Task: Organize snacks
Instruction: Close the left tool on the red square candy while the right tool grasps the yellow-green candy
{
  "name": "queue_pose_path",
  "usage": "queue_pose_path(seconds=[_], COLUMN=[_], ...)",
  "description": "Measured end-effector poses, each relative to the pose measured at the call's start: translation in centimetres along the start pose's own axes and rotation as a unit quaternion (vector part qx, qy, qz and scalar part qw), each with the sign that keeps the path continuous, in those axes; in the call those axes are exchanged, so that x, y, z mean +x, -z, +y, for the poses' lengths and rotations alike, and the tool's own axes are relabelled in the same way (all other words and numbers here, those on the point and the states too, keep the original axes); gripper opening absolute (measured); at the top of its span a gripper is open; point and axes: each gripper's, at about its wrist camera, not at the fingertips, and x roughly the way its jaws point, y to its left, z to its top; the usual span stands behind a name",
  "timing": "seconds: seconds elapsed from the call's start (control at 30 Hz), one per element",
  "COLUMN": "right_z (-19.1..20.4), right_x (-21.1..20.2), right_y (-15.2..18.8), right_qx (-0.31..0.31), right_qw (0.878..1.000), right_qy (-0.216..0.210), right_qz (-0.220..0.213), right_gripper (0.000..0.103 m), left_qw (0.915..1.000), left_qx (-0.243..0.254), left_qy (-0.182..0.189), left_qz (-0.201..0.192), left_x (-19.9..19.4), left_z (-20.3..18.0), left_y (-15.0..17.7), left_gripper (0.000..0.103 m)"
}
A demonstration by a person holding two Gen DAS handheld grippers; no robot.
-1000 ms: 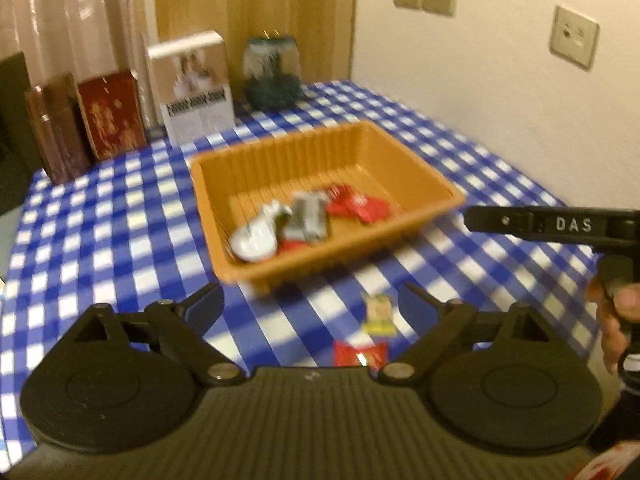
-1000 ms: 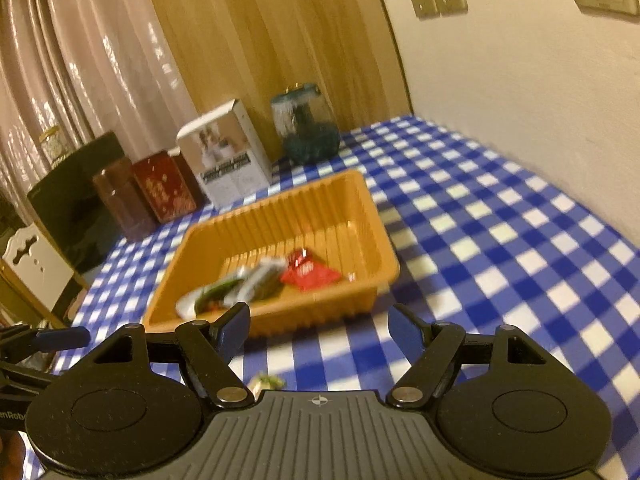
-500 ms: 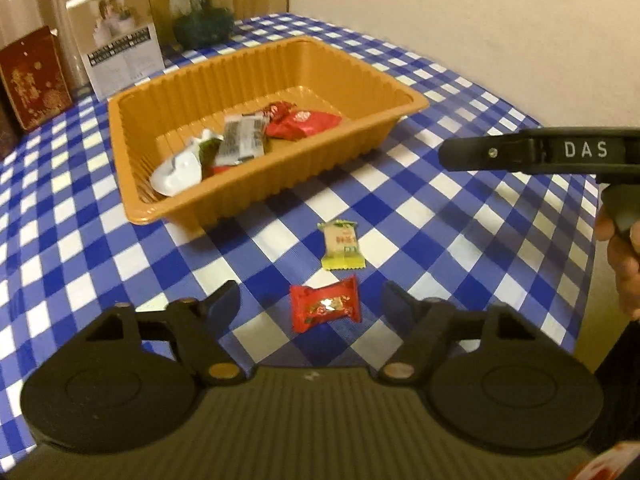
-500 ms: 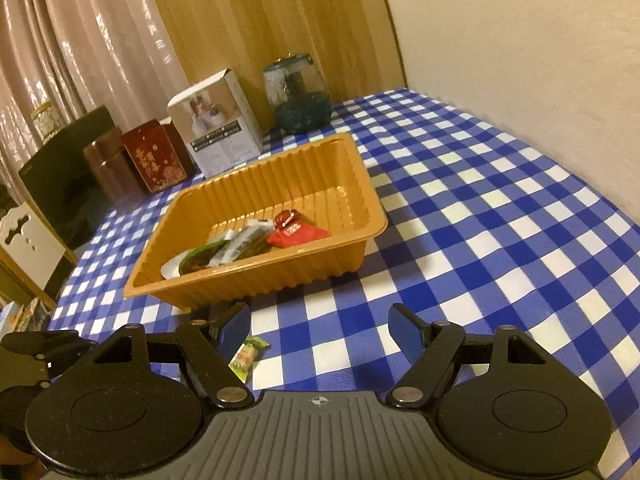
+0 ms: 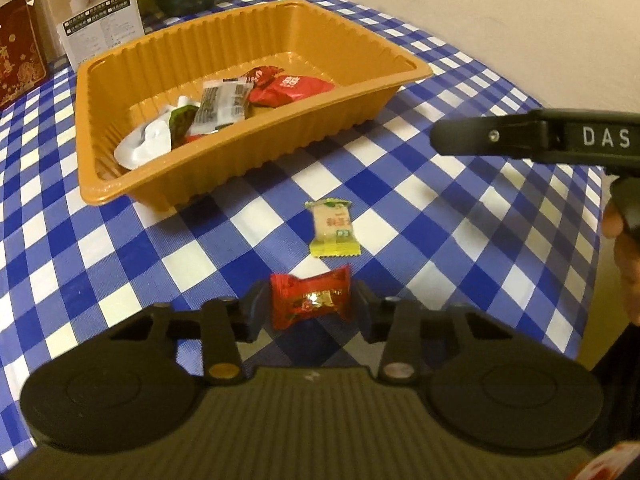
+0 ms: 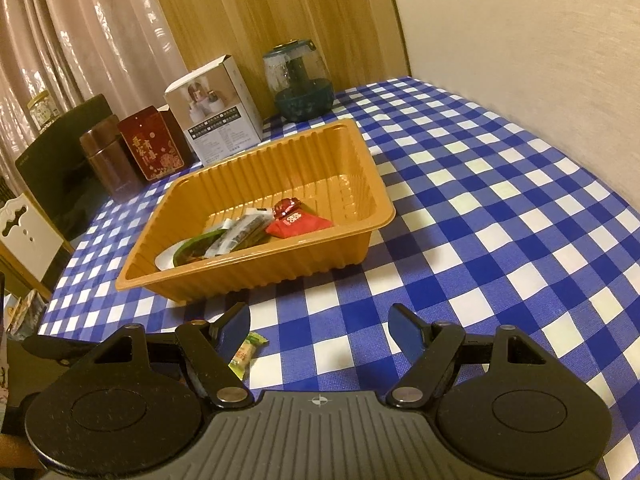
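A red wrapped candy (image 5: 310,300) lies on the blue-checked tablecloth between the fingers of my left gripper (image 5: 308,309). Its jaws are closing, and the pads meet the two ends of the wrapper. Just beyond it lies a yellow-green candy (image 5: 334,228), apart from the gripper. The orange tray (image 5: 240,156) behind holds several snacks, among them a red packet (image 5: 290,90). My right gripper (image 6: 320,330) hovers open over the cloth with nothing between its fingers. The yellow-green candy (image 6: 242,354) lies beside its left finger. The orange tray (image 6: 260,268) is ahead of it.
A white box (image 6: 218,120), a red tin (image 6: 152,148), a brown canister (image 6: 106,164) and a glass jar (image 6: 300,84) stand behind the tray. The wall runs along the right. A right gripper finger (image 5: 480,136) and a hand (image 5: 628,272) hang over the table's right edge.
My left gripper has dropped toward the cloth and its fingers have drawn in around the red candy. The right gripper has hardly moved.
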Motion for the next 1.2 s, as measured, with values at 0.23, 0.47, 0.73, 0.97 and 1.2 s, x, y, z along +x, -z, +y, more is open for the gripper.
queue_pose_path(seconds=[0.23, 0.47, 0.73, 0.97, 1.2], right_z=[0.5, 1.6, 4.2, 5.6, 7.2], right_x=[0.5, 1.7, 4.2, 6.6, 7.6], right_y=[0.2, 0.7, 1.6, 2.3, 2.8], right_qx=[-0.012, -0.043, -0.093, -0.11, -0.13], right_qw=[1.0, 0.998, 0.993, 0.99, 0.99], right_qy=[-0.005, -0.017, -0.041, -0.042, -0.022], right_qz=[0.01, 0.033, 0.055, 0.074, 0.059], right_gripper=[0.076, 0.076, 0.071, 0.054, 0.048], left_qw=[0.9998, 0.9993, 0.9964, 0.9946, 0.9935], left_qx=[0.013, 0.012, -0.021, -0.05, -0.062], left_qy=[-0.004, -0.028, -0.066, -0.07, -0.072], left_qz=[-0.012, -0.022, -0.049, -0.058, -0.063], left_x=[-0.7, -1.7, -3.1, -3.7, -3.8], left_z=[-0.5, 0.1, 2.2, 3.7, 4.2], left_y=[0.1, 0.4, 0.4, 0.6, 0.6], left_gripper=[0.023, 0.022, 0.022, 0.022, 0.022])
